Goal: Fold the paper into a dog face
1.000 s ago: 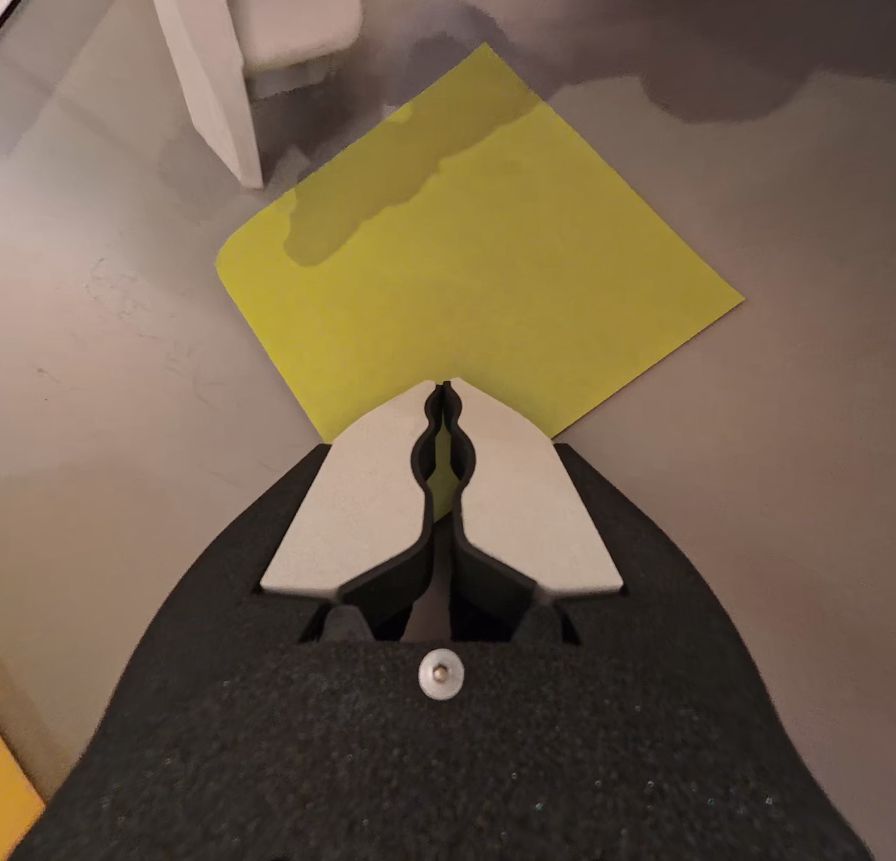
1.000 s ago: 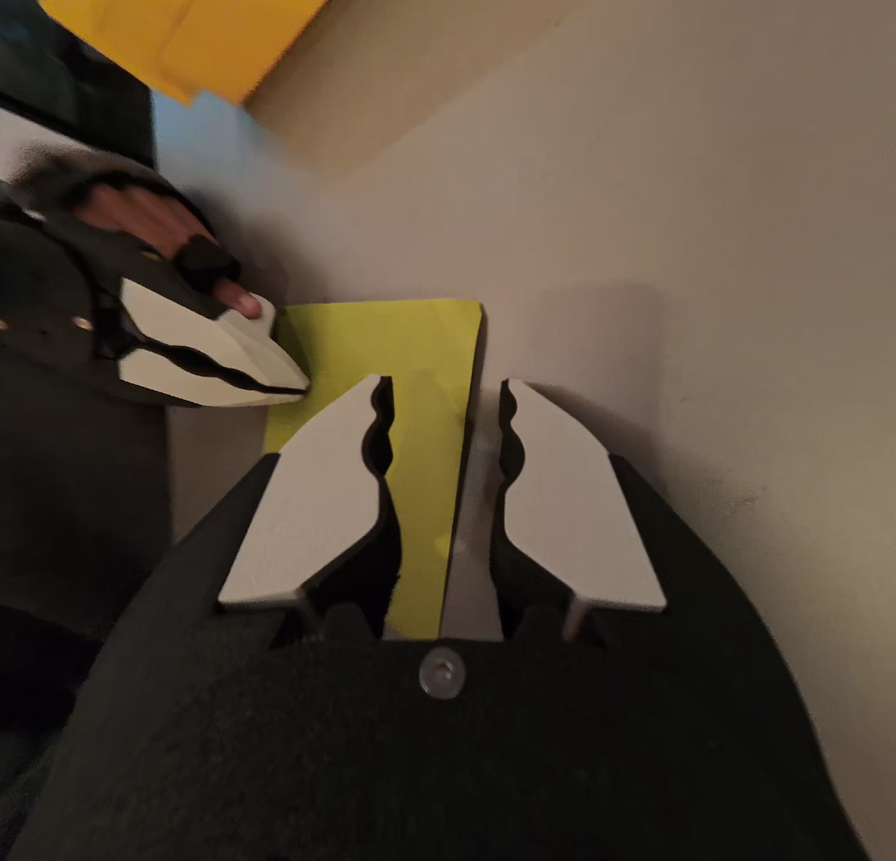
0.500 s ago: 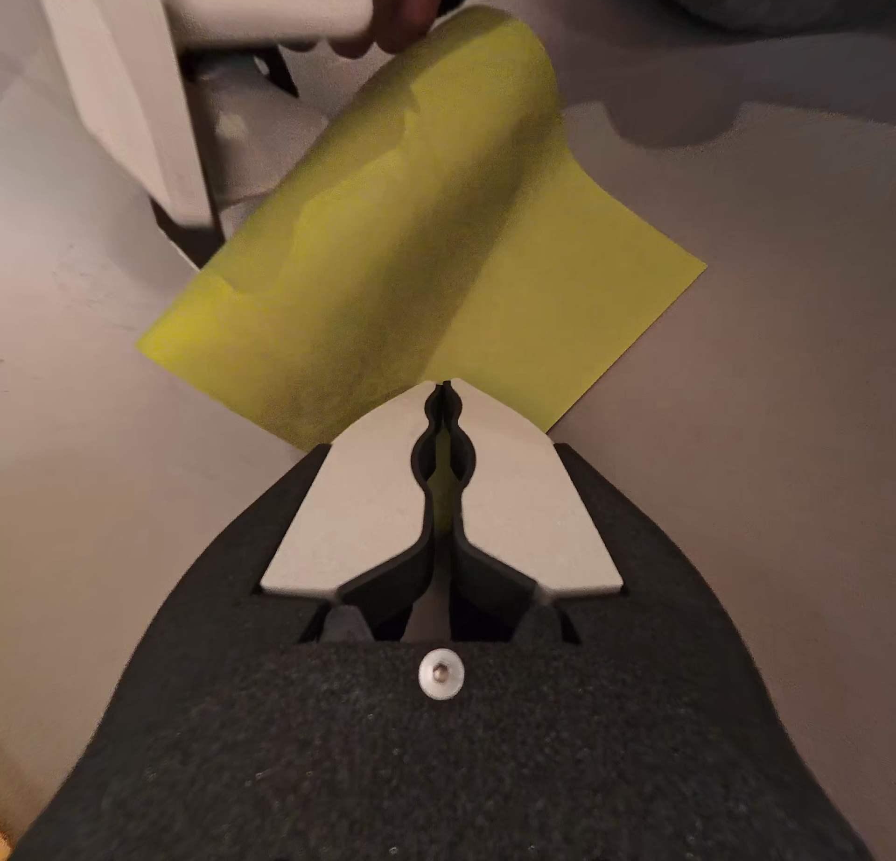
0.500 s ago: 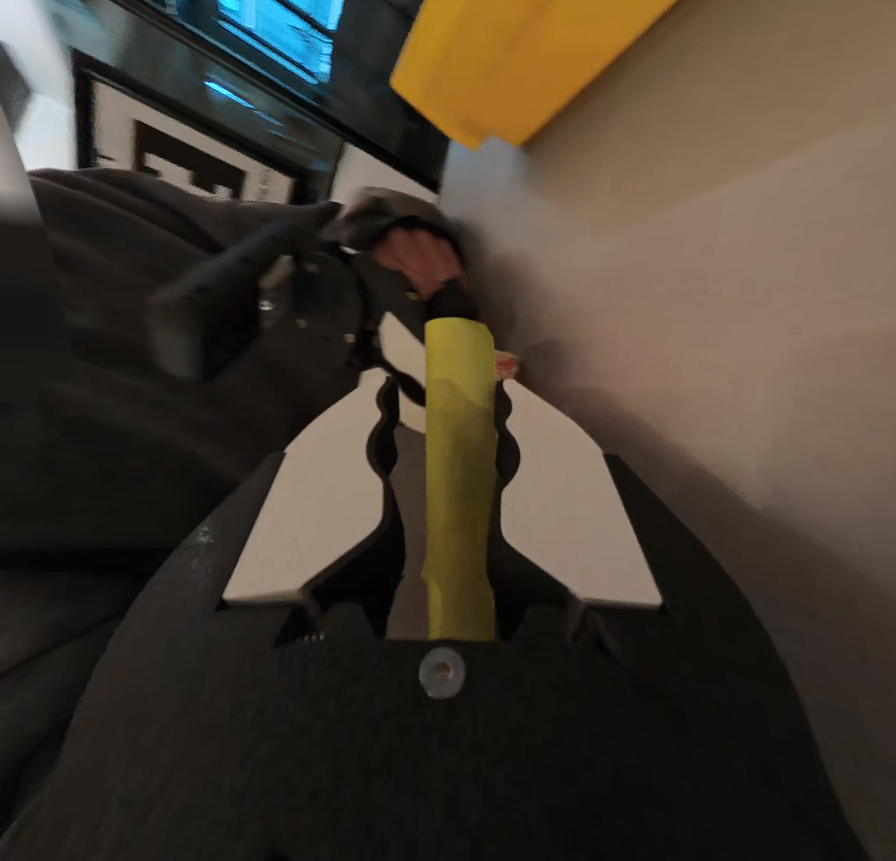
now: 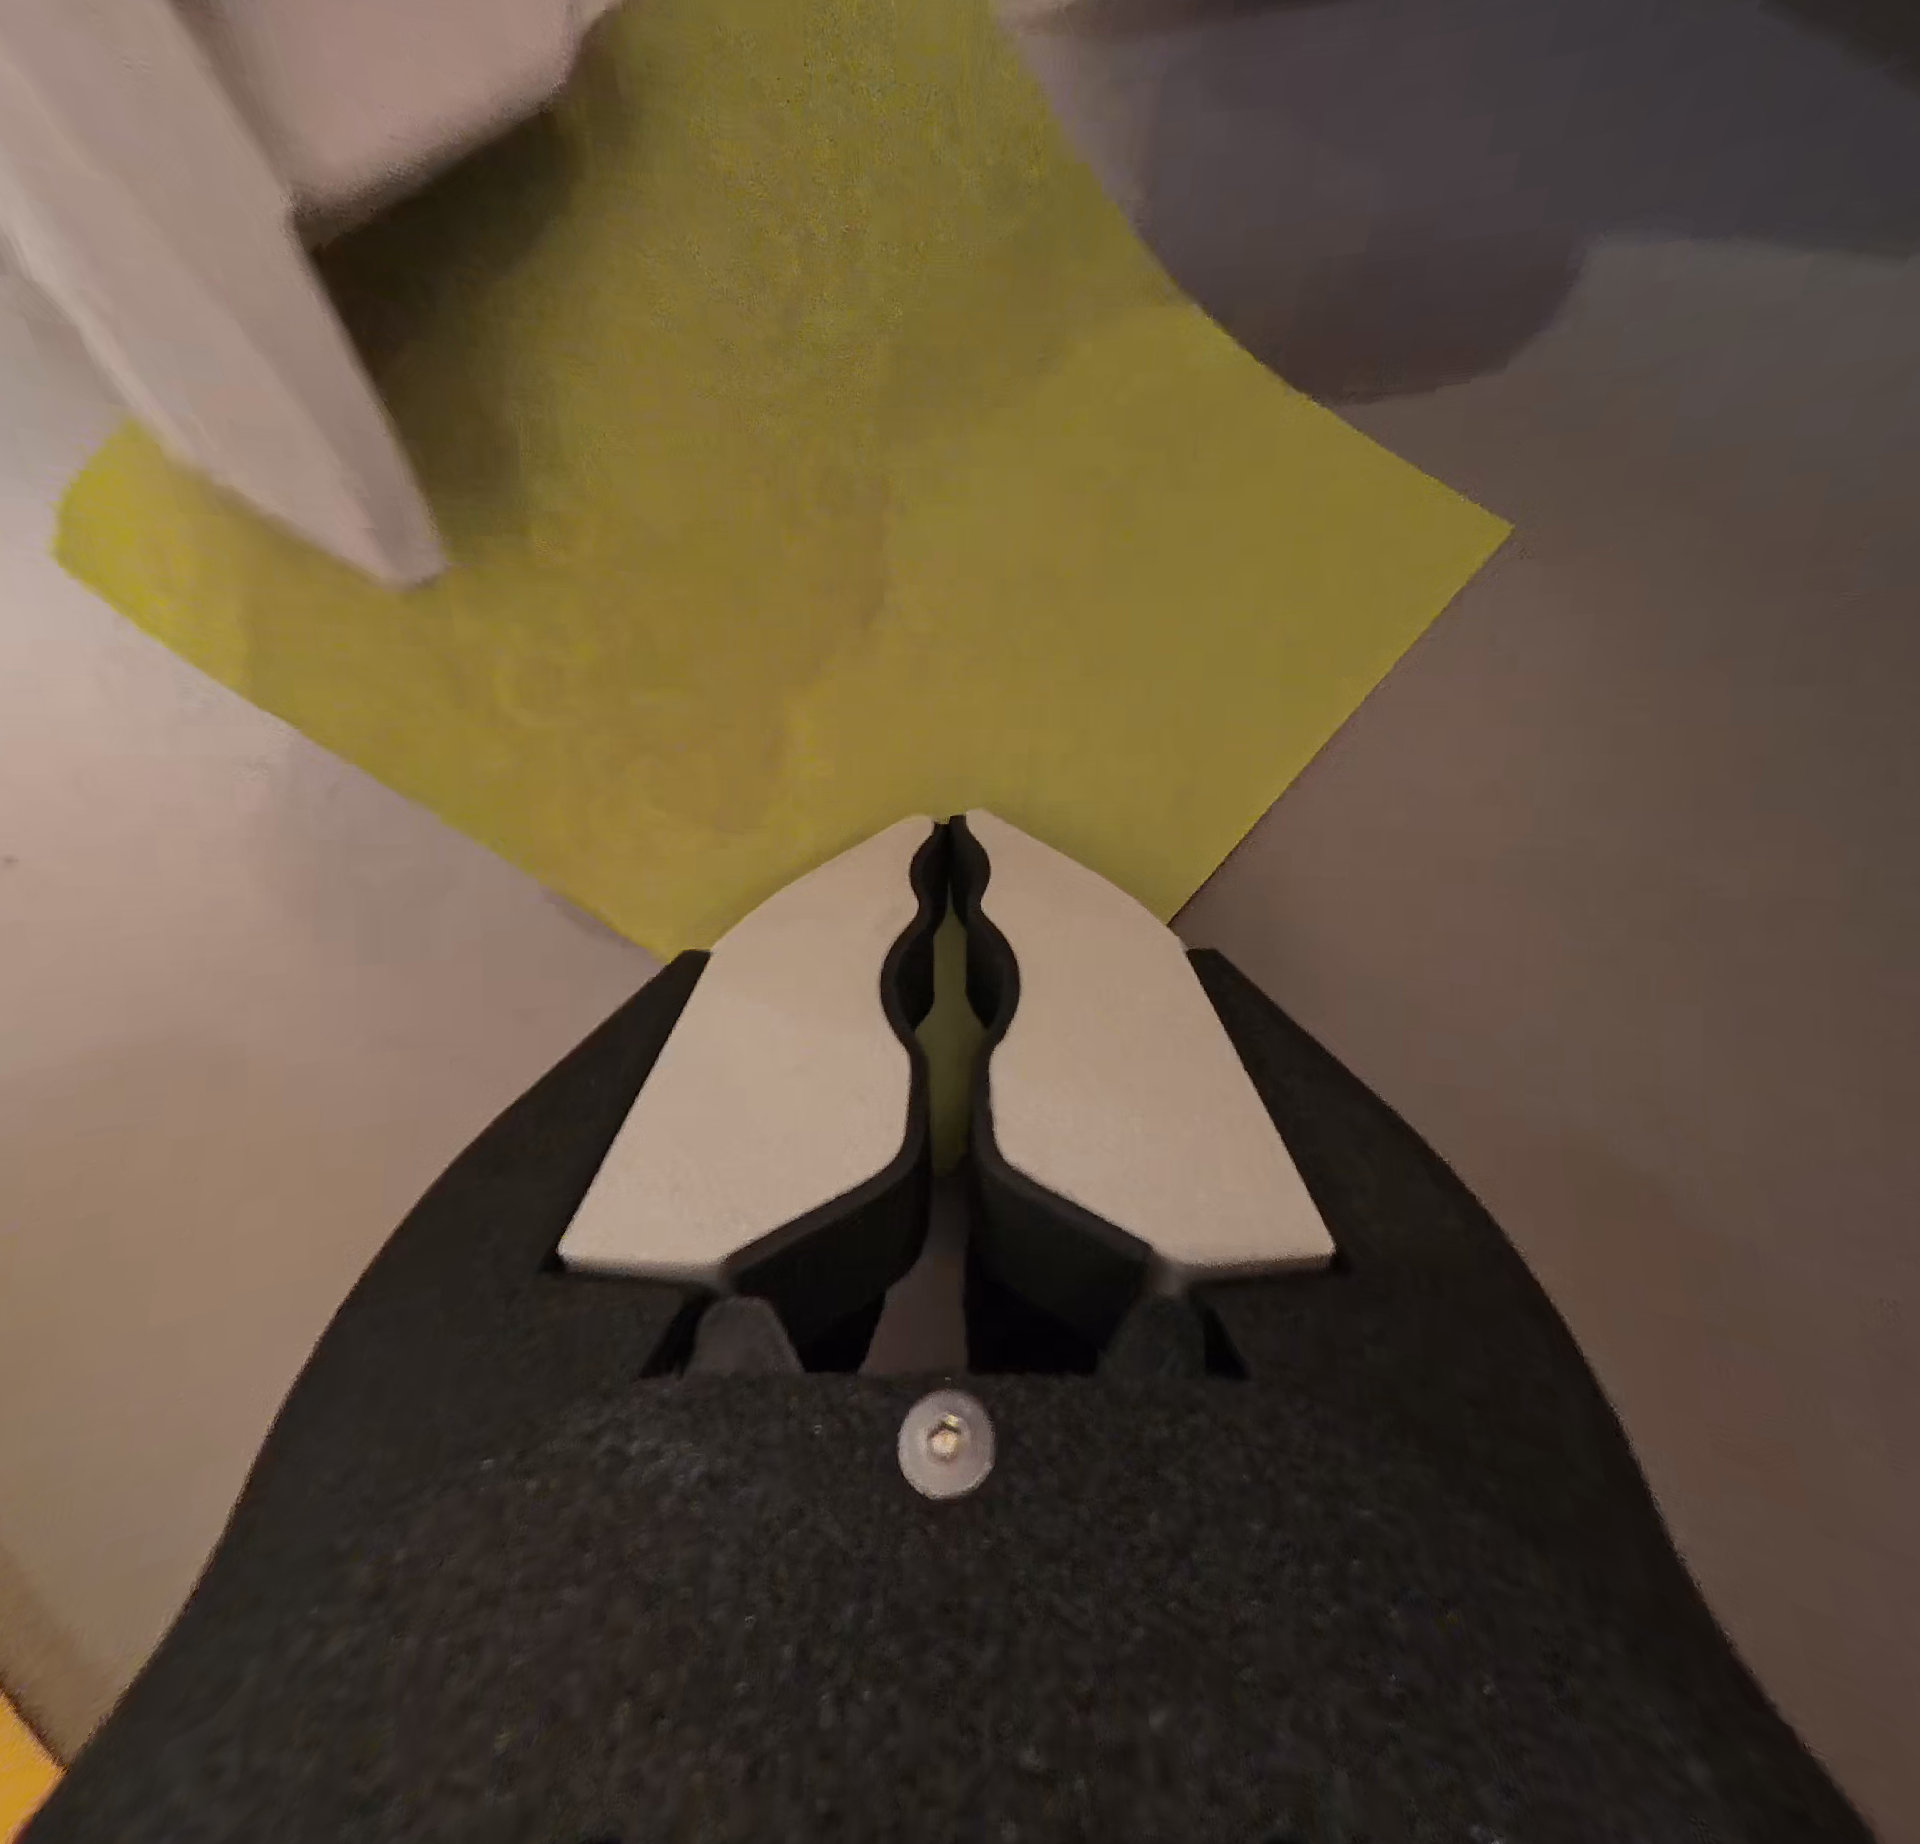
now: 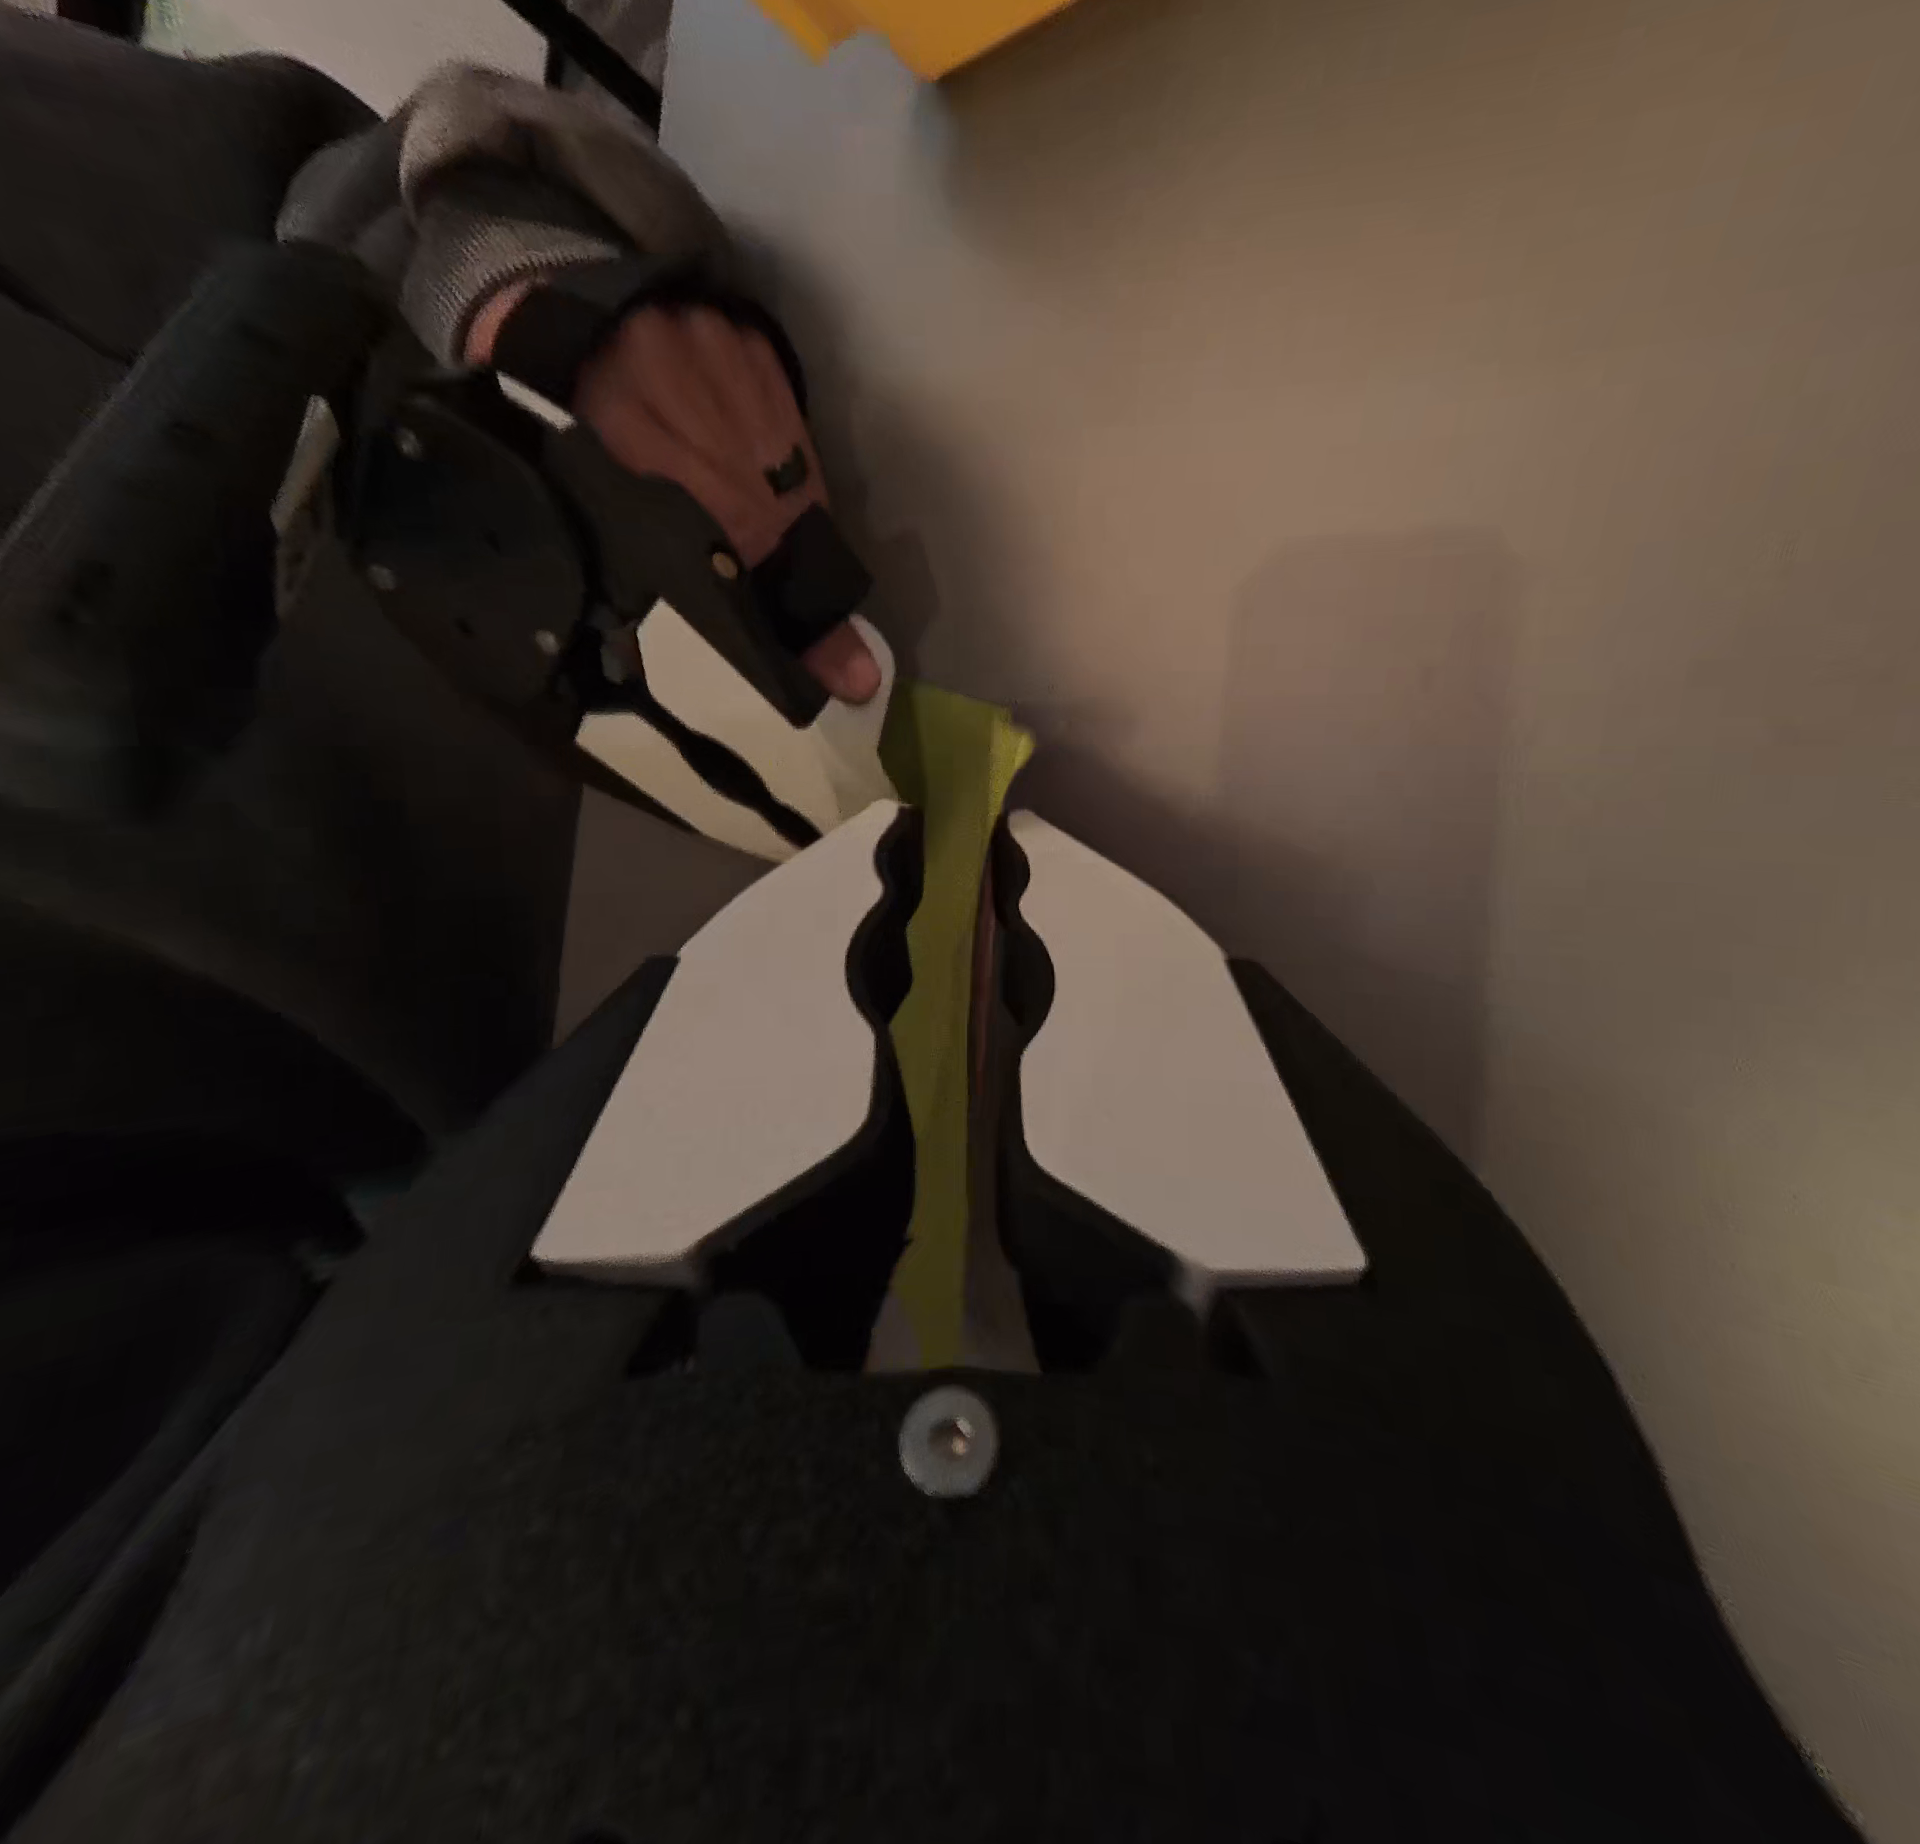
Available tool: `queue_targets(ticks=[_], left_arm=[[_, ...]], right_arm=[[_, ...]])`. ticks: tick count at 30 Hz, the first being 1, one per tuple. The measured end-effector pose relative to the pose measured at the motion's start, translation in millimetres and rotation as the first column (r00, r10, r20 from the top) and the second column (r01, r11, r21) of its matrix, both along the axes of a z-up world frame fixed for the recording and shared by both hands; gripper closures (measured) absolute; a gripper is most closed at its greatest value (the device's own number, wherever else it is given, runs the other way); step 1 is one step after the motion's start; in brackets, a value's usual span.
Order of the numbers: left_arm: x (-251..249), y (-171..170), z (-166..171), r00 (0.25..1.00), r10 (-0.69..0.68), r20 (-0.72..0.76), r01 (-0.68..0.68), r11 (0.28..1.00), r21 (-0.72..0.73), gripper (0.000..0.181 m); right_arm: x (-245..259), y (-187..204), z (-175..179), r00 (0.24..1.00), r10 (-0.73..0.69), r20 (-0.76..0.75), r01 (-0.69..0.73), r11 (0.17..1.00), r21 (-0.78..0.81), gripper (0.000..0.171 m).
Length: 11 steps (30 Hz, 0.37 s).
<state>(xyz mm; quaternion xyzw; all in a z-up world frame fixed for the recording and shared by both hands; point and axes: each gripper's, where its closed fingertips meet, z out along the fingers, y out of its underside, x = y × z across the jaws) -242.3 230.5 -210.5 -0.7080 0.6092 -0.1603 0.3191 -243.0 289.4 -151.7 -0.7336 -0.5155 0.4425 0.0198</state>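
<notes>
On the grey worktop: one yellow-green paper, near corner pinned, far part raised and curling toward it. Left gripper: fingers closed on the near corner. Right gripper: fingers narrowed on the lifted paper, nearly meeting the left gripper. Step judged: first diagonal fold, corner to corner. Next move calls for matching the two corners exactly, then flattening a crease
</notes>
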Motion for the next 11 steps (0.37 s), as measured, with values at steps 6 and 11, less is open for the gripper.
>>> queue_targets(ticks=[6,11], left_arm=[[0.4,-1.9,0.0,1.0,-0.01,0.001,0.01,1.0,-0.004,0.181],[-0.9,-3.0,-0.1,1.0,-0.007,0.006,0.007,1.0,-0.014,0.181]], right_arm=[[-10.9,14.5,1.6,0.999,-0.044,0.013,0.042,0.996,0.081,0.163],[-6.3,14.3,1.4,0.997,-0.023,0.074,0.01,0.986,0.164,0.171]])
